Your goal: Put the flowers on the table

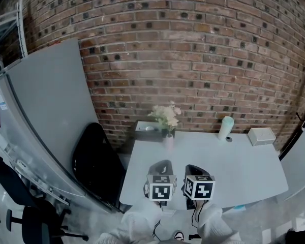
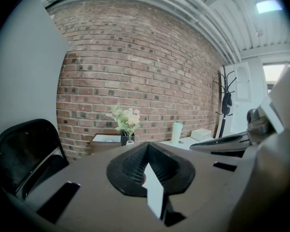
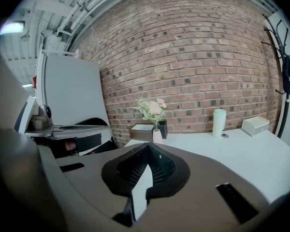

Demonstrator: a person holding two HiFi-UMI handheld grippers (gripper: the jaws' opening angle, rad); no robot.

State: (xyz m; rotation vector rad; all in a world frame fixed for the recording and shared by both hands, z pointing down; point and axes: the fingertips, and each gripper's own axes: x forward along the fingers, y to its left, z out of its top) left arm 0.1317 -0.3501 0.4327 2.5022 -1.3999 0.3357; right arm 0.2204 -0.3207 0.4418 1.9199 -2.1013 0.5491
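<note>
Pale pink and cream flowers point(image 1: 165, 117) stand upright in a small white vase point(image 1: 168, 142) on the far left corner of the white table point(image 1: 254, 177). In the gripper views the flowers point(image 2: 127, 120) point(image 3: 152, 109) are straight ahead and well beyond the jaws. My left gripper point(image 1: 161, 168) and right gripper point(image 1: 195, 171) hover side by side over the table's near edge. The left gripper point(image 2: 147, 144) has its jaws together with nothing between them. So does the right gripper point(image 3: 147, 144).
A white tumbler point(image 1: 225, 127) and a white box point(image 1: 261, 135) sit at the table's far right. A brown box point(image 1: 146, 130) stands behind the vase against the brick wall. A black chair point(image 1: 96, 161) and a leaning grey board point(image 1: 51, 116) are to the left.
</note>
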